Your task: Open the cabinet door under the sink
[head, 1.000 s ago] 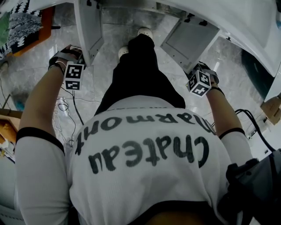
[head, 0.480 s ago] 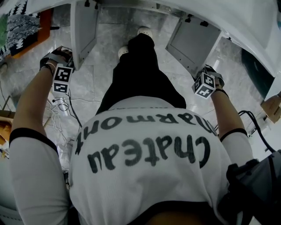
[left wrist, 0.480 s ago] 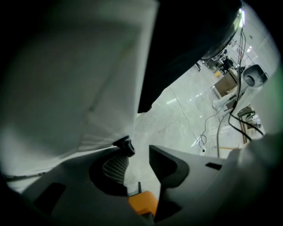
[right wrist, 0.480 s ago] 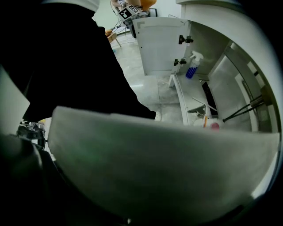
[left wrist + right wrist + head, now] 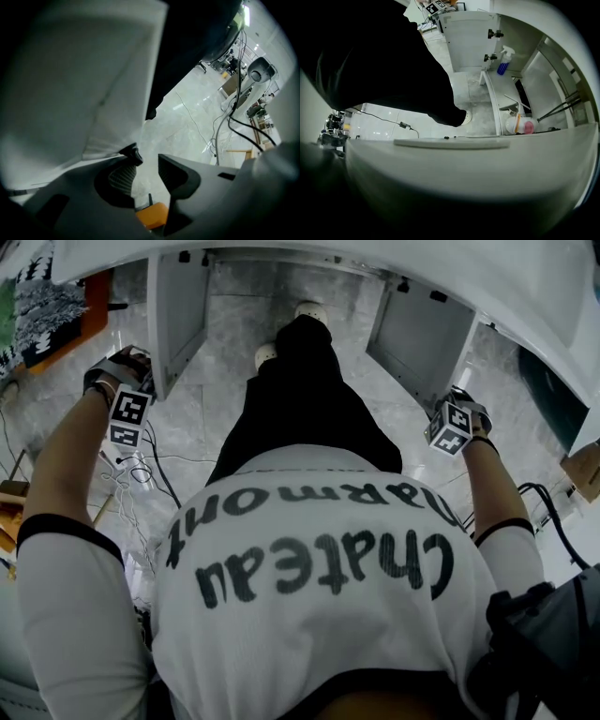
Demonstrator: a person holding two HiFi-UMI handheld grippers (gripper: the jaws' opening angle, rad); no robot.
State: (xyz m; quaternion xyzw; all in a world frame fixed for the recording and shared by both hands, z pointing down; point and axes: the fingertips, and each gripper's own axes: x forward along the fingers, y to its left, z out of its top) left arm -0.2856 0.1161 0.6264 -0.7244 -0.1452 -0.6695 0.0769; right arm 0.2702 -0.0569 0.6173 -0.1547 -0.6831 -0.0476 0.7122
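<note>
The two cabinet doors under the sink stand open: left door (image 5: 178,320) at upper left of the head view, right door (image 5: 422,338) at upper right. Both are flat, smooth white panels above a glossy marbled floor (image 5: 225,399).

The left hand-held gripper (image 5: 146,166) has just been opening. Its ribbed jaws stand apart and empty, with the panel just beside them, which suggests a release.

The right hand-held gripper (image 5: 457,416) sits at its door's edge. Its jaw state cannot be determined.
</note>
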